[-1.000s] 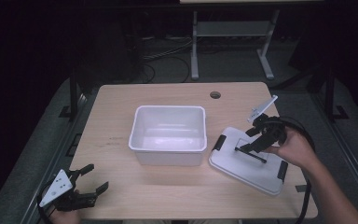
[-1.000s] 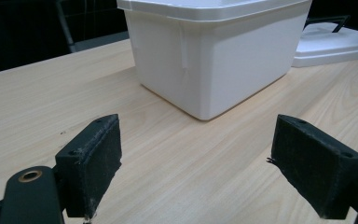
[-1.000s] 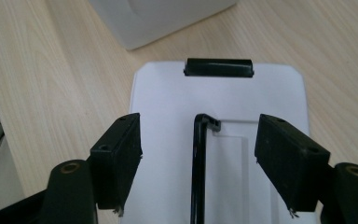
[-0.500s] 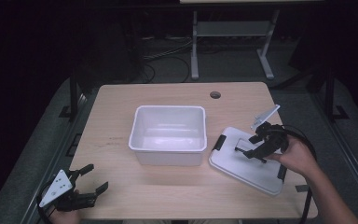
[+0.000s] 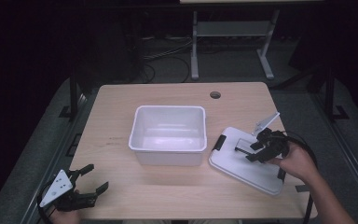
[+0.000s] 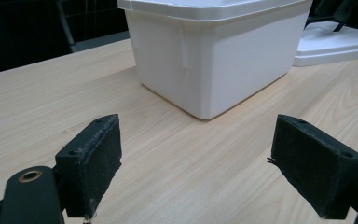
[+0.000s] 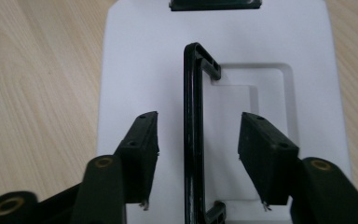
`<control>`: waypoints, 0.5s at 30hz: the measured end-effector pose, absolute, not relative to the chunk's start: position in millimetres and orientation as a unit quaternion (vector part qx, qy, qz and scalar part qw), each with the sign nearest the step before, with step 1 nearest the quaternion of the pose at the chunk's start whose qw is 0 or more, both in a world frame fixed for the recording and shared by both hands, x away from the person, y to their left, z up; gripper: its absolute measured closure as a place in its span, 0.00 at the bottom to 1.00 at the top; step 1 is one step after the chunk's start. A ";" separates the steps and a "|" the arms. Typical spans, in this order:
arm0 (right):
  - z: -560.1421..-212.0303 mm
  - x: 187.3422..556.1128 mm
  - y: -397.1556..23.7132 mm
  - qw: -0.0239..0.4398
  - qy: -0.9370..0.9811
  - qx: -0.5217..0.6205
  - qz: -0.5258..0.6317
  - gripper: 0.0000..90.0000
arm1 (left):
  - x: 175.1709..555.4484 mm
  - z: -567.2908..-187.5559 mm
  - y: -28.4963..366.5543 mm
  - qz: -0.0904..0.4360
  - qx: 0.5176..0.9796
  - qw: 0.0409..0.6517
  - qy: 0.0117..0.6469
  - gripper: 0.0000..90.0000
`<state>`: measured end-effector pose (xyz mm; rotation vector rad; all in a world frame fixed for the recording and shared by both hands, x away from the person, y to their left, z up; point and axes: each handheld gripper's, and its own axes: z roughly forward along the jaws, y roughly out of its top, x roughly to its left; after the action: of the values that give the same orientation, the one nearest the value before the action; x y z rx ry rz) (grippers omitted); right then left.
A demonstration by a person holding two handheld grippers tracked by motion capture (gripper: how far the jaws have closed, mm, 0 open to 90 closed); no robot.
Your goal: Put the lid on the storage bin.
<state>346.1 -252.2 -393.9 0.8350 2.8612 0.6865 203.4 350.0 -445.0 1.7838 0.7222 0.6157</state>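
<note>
Two grippers on table: right gripper [image 7: 193,154] over white lid [image 5: 242,163], right of the white tub [image 5: 168,135], jaws closing astride its black handle [image 7: 193,116], not touching. Left gripper [image 5: 86,184] wide, near-left.

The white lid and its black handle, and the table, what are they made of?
Lid: looks like smooth white plastic, with moulded edges and a soft sheen. Handle: probably hard black plastic, thin and glossy. Table: pale wood look with grain lines, matte; whether solid wood or a printed top I cannot tell.
</note>
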 end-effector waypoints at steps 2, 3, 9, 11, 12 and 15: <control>-396.0 346.1 -251.9 0.043 0.935 0.272 0.222 0.60 | 203.5 -445.0 350.2 0.258 0.748 0.531 0.303 0.17; -396.9 346.0 -251.8 0.043 0.936 0.271 0.221 0.62 | 203.5 -445.1 350.2 0.258 0.748 0.531 0.303 0.17; -401.1 347.2 -253.1 0.041 0.937 0.275 0.213 0.70 | 203.4 -444.9 350.5 0.258 0.748 0.531 0.302 0.17; -401.9 347.8 -254.0 0.040 0.937 0.277 0.210 0.73 | 203.4 -445.0 350.6 0.258 0.748 0.531 0.303 0.17; -402.1 348.1 -254.4 0.040 0.937 0.276 0.210 0.74 | 203.4 -445.0 350.6 0.258 0.748 0.531 0.303 0.17; -400.5 349.3 -255.2 0.042 0.938 0.275 0.208 0.77 | 203.6 -445.1 350.4 0.258 0.748 0.531 0.303 0.17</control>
<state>349.3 -255.2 -400.5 0.8416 2.8695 0.6375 203.6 350.4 -445.1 1.7860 0.7227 0.6162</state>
